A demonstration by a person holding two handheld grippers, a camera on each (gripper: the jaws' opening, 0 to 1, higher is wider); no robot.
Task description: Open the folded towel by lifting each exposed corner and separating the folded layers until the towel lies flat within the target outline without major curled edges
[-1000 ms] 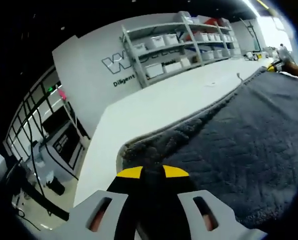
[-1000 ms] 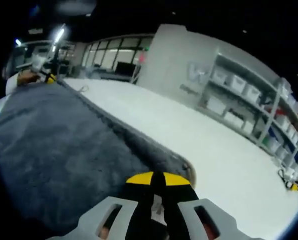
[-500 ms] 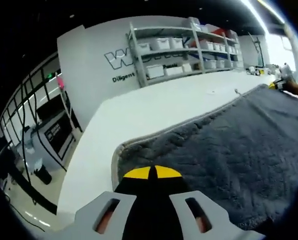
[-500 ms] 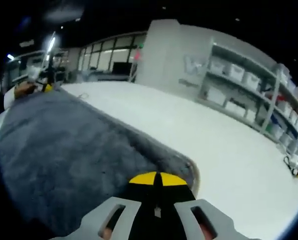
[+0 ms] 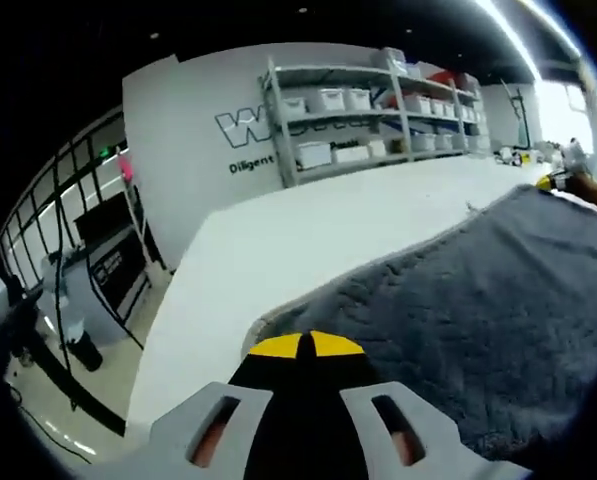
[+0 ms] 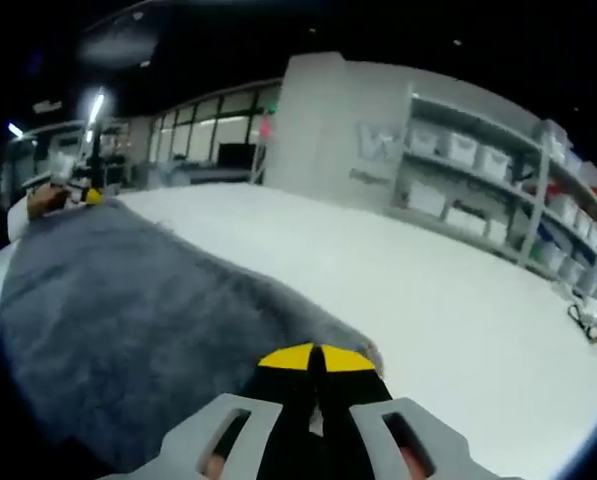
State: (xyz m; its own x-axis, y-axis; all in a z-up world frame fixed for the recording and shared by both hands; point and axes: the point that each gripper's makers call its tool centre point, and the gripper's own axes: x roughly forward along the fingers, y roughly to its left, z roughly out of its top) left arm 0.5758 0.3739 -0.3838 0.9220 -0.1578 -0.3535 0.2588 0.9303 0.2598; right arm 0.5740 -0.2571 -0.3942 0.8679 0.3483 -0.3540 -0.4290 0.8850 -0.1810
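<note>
Left hand-held gripper (image 5: 306, 345): yellow-tipped jaws pressed together, clamped on a corner of the dark grey fluffy towel (image 5: 478, 300). Right hand-held gripper (image 6: 315, 357): same, jaws closed on the opposite corner of the same edge. Each also spotted far off in the other's view, at the distant end of the cloth.

Change over the last second: pale hem strip along the towel's far edge, plain to see a second ago in both views, now gone from sight; edge reads as a soft rounded hump instead. Corners sit higher against the white bench (image 5: 308, 230) than before, bench surface dropping away beneath. Some of that down to camera tilt, but cloth shape changed too.

Read as: held edge raised off the bench, stretched between both grips, rest of the towel draped down toward the person. Probably mid-carry of the top layer over to open the fold. Fold state underneath hidden, target outline not made out.

Background: white wall with dark lettering (image 5: 253, 125), grey shelving with white bins (image 5: 378, 100).

Risk: slack middle sagging and curling on set-down; keep tension even.
</note>
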